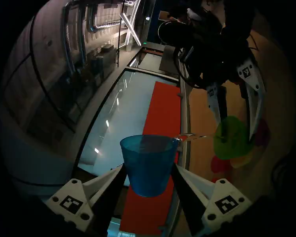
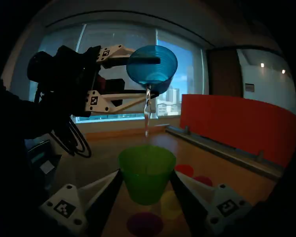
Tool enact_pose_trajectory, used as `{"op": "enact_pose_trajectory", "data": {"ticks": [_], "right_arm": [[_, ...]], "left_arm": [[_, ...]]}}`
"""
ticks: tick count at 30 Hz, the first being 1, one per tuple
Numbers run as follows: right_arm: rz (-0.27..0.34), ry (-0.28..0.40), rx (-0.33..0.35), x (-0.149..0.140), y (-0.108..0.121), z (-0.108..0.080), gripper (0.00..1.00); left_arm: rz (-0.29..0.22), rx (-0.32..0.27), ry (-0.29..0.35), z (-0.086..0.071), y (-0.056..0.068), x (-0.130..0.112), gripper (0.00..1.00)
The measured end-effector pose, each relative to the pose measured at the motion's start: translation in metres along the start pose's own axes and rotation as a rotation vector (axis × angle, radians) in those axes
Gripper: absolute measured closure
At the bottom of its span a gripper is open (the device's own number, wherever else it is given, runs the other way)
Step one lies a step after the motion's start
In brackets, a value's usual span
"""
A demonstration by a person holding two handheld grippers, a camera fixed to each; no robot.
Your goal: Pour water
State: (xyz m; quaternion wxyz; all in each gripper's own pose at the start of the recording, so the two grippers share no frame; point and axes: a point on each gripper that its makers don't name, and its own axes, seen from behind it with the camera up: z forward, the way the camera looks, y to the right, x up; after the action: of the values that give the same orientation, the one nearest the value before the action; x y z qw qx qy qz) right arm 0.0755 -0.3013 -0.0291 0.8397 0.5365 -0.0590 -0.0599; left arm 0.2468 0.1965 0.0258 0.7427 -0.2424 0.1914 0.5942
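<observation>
Water [image 2: 147, 114] falls as a thin clear thread from the lip of the blue cup [image 2: 152, 67] towards the open mouth of the green cup [image 2: 147, 177] straight below it.

Nearest in the right gripper view, the right gripper [image 2: 147, 173] pinches the green cup between its two white fingers, one pressed on each side of the wall. This cup is translucent plastic, tapered and upright, and hangs above the near edge of the wooden bench [image 2: 227, 173]. Round flat spots [image 2: 184, 170] in red, magenta, yellow and purple lie on the bench under and just behind it.

Higher and farther off, the left gripper [image 2: 150, 77] clamps the blue cup, tipped well over so that its ribbed inside faces the camera. In the left gripper view the same cup [image 1: 149, 164] sits squeezed between that claw's fingers. It is translucent and tapered, and the stream [image 1: 191, 137] leaves its rim towards the green cup [image 1: 233, 138].

Along the bench's far edge stands a smooth red panel [image 2: 242, 126]. Beyond that is a wide window [image 2: 179, 79] with city towers.
</observation>
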Motion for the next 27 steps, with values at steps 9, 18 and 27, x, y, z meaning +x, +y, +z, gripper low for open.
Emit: {"op": "enact_pose_trajectory", "data": {"ticks": [9, 18, 27], "right_arm": [[-0.001, 0.002, -0.001, 0.0007, 0.0002, 0.0002, 0.13], [-0.001, 0.001, -0.002, -0.0002, -0.0003, -0.0001, 0.13], [0.000, 0.004, -0.003, 0.0001, 0.0004, 0.0004, 0.13]], "left_arm": [[0.034, 0.008, -0.002, -0.0020, 0.0022, 0.0006, 0.22], [0.066, 0.013, -0.006, -0.0052, 0.0078, 0.0011, 0.22], [0.101, 0.020, -0.003, -0.0037, 0.0053, 0.0039, 0.22]]}}
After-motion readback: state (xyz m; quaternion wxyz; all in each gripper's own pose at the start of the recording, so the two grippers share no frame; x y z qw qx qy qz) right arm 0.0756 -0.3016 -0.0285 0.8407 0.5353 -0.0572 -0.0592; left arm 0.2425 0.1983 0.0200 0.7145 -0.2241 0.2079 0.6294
